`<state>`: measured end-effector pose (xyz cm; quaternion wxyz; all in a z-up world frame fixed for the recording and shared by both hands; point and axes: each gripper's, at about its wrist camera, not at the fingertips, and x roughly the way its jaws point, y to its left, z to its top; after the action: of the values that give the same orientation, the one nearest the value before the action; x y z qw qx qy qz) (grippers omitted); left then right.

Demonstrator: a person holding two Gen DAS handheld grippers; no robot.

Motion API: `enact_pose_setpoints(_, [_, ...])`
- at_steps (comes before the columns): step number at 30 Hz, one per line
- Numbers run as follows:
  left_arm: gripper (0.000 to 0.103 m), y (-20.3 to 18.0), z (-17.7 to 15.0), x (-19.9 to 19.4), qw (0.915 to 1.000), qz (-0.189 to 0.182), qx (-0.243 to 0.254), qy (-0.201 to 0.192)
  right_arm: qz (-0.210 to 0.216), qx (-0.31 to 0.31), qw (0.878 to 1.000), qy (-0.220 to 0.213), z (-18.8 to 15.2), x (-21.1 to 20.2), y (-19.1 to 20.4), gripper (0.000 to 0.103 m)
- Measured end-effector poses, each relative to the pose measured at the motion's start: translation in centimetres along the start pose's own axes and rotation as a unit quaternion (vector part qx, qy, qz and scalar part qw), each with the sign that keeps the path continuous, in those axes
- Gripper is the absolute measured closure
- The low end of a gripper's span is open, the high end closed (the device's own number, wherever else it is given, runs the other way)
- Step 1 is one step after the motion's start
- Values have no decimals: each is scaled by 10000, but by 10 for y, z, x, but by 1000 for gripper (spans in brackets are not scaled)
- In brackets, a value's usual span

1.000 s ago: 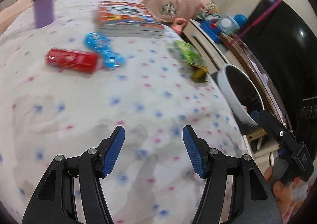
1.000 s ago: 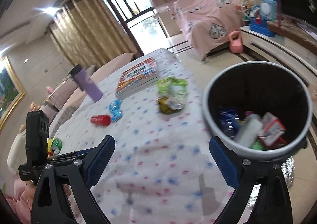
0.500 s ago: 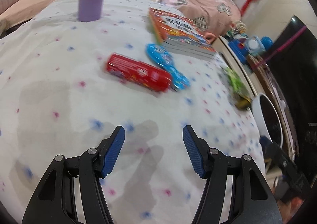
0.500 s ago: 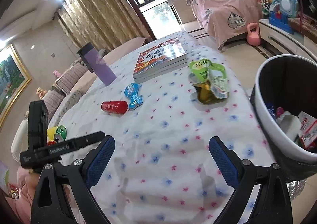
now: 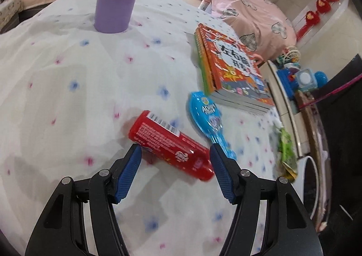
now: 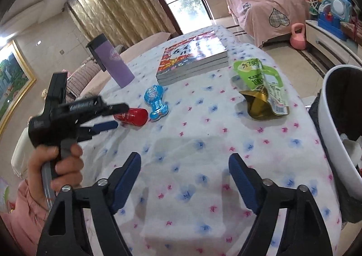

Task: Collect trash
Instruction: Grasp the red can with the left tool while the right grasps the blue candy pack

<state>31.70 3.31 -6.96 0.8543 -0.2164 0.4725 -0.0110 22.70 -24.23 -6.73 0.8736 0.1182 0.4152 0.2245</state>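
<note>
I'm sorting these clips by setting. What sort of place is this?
Most likely a home living room: a cloth-covered table, long curtains at a glass door, a covered sofa, and children's toys on a low cabinet.

Red can (image 5: 169,145) lies sideways on tablecloth; crumpled green pouch (image 6: 262,88) lies near bin (image 6: 334,133).

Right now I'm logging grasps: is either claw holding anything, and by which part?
Nothing is held. The left claw is open, its fingers either side of the lying red can, not closed on it. The right claw is open over bare tablecloth.
</note>
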Motion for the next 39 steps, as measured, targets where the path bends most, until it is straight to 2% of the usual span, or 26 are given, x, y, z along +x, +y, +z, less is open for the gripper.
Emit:
enact_pose_setpoints(2, [41, -4, 2, 5, 9998, 75, 172, -38, -28, -27, 10000, 37, 3, 5, 1, 30])
enact_pose_setpoints(7, [64, -10, 1, 5, 9977, -216, 639, -73, -56, -72, 9999, 72, 11, 14, 0, 40])
enact_pose_setpoints(9, [78, -15, 0, 1, 9957, -272, 885, -87, -73, -70, 9999, 59, 15, 17, -1, 43])
enact_pose_setpoints(10, [82, -17, -2, -2, 9943, -255, 1030, -115, -73, -61, 9999, 51, 18, 20, -1, 44])
enact_pose_setpoints(12, [102, -19, -3, -7, 9922, -254, 1218, -102, -41, -38, 10000, 49, 23, 25, -2, 47])
enact_pose_setpoints(16, [102, -8, -7, -12, 9909, -380, 1291, 97, 60, -1, 9999, 86, 35, 41, 0, 50])
enact_pose_setpoints(18, [102, 4, -10, -15, 9917, -507, 1171, 173, 86, -65, 9999, 127, 42, 51, 7, 50])
enact_pose_setpoints(21, [102, 19, -15, -23, 9935, -489, 1017, 171, 113, -316, 9993, 150, 53, 67, 22, 50])
enact_pose_setpoints(25, [102, 32, -22, -31, 9952, -464, 849, 138, 53, -664, 9973, 322, 65, 93, 40, 55])
enact_pose_setpoints(26, [99, 33, -22, -32, 9954, -455, 828, 138, 9, -767, 9963, 397, 68, 102, 45, 56])
enact_pose_setpoints(30, [81, 30, -22, -34, 9958, -439, 798, 108, -183, -1119, 9912, 681, 73, 132, 59, 61])
enact_pose_setpoints(31, [78, 27, -21, -34, 9958, -433, 805, 86, -313, -1220, 9894, 726, 72, 137, 61, 69])
enact_pose_setpoints(32, [70, 24, -20, -34, 9958, -438, 804, 70, -419, -1317, 9880, 685, 71, 136, 62, 71])
enact_pose_setpoints(33, [61, 22, -18, -34, 9958, -440, 800, 57, -374, -1280, 9886, 705, 70, 133, 59, 71])
enact_pose_setpoints(34, [59, 18, -17, -33, 9957, -446, 809, 31, -358, -1219, 9894, 701, 69, 130, 56, 80])
enact_pose_setpoints(35, [57, 13, -16, -32, 9955, -453, 835, 13, -452, -1161, 9898, 687, 66, 125, 52, 82])
enact_pose_setpoints(37, [51, 3, -12, -28, 9951, -429, 887, 2, -413, -994, 9921, 648, 56, 108, 38, 82])
enact_pose_setpoints(39, [39, -7, -9, -22, 9950, -335, 938, -43, -457, -870, 9932, 625, 47, 92, 28, 82])
